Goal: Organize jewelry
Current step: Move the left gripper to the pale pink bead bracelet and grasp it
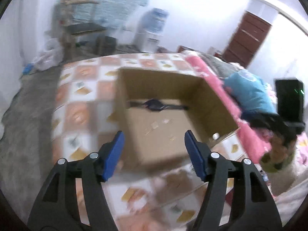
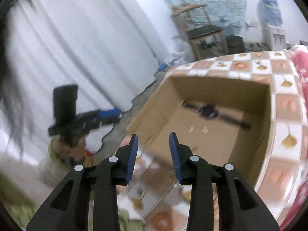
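A watch (image 1: 156,105) lies flat on the box (image 1: 161,82) floor, against the far wall; the box sits on a tiled cloth (image 1: 80,88). Both grippers hang above the near rim holding nothing; the left gripper (image 1: 154,141) is spread wide, the right gripper (image 2: 153,143) is parted more narrowly. The step looks like a pause between pieces; no other jewelry is clear through the blur, so the next move calls for finding one outside the box.
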